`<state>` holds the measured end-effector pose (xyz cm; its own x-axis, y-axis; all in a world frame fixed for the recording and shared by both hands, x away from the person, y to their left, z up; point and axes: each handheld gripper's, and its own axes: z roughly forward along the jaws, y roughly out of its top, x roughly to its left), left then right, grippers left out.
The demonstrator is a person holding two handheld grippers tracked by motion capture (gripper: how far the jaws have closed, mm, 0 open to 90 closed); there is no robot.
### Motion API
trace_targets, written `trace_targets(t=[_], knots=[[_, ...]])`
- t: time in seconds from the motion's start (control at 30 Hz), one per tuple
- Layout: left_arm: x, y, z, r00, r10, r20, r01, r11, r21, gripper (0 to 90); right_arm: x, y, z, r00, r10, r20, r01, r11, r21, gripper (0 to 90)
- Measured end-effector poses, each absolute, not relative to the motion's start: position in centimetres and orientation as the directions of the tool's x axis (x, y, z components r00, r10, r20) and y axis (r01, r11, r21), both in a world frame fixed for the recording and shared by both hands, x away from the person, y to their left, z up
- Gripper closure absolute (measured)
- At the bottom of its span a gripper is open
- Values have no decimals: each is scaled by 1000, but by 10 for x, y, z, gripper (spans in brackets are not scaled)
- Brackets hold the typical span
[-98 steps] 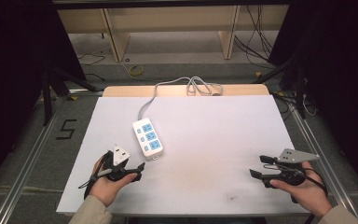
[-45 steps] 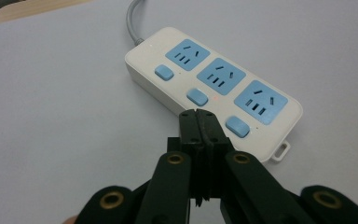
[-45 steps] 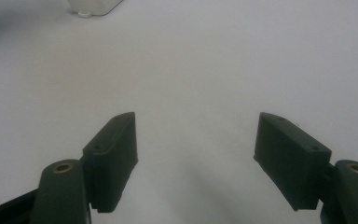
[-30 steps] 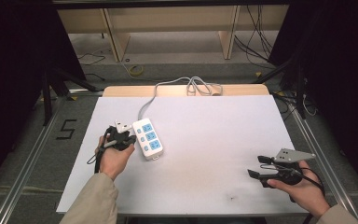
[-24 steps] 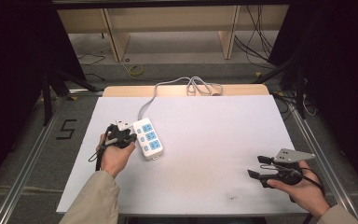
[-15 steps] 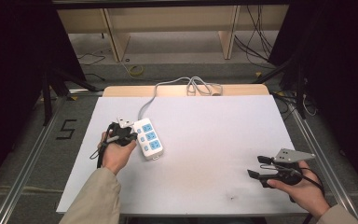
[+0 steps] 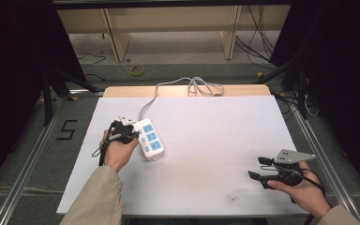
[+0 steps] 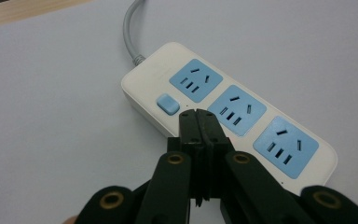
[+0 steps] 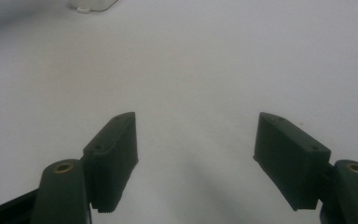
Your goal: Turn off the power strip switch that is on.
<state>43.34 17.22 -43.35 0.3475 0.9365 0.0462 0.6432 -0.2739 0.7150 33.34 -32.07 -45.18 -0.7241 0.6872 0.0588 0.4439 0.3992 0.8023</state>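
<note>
The white plastic power strip with three blue sockets [image 7: 149, 139] lies flat on the white desk [image 7: 215, 140], in the left half, nearer to the far edge than to the near edge. It lies at an angle, and its grey round cable [image 7: 168, 89] leaves from its far end and runs toward the far edge of the desk, where it makes some loops. In the left gripper view the strip [image 8: 242, 121] shows a small blue switch button [image 8: 168, 103] beside the socket that is closest to the cable.

The left tool [image 7: 124, 132] is just beside the left long side of the strip, at its far end. Its two black jaws are pressed together with nothing between them, and in the left gripper view [image 8: 198, 122] their tips are right next to the blue button; I cannot tell if they touch the strip.

The right tool [image 7: 258, 168] is well apart from the strip, near the right near corner of the desk. Its jaws stand wide apart over the bare desk surface [image 9: 196, 140].
</note>
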Motion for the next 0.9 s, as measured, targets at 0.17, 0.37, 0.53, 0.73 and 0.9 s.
trace_targets(t=[0.17,0.37,0.53,0.73,0.9], knots=[[439,169,-435,358,933,41,655,-282,701,899,334,-321,-452,-722,690,55,446,403,799,302],[442,166,-435,362,931,42,656,-286,698,899,334,-321,-452,-720,692,55,448,403,798,302],[444,165,-435,365,930,40,660,-289,694,899,334,-321,-452,-721,691,55,449,405,796,302],[447,165,-438,372,927,43,671,-301,677,899,334,-321,-453,-721,691,55,449,406,796,303],[449,163,-440,376,926,41,673,-303,675,899,334,-320,-453,-721,691,55,449,406,796,303]])
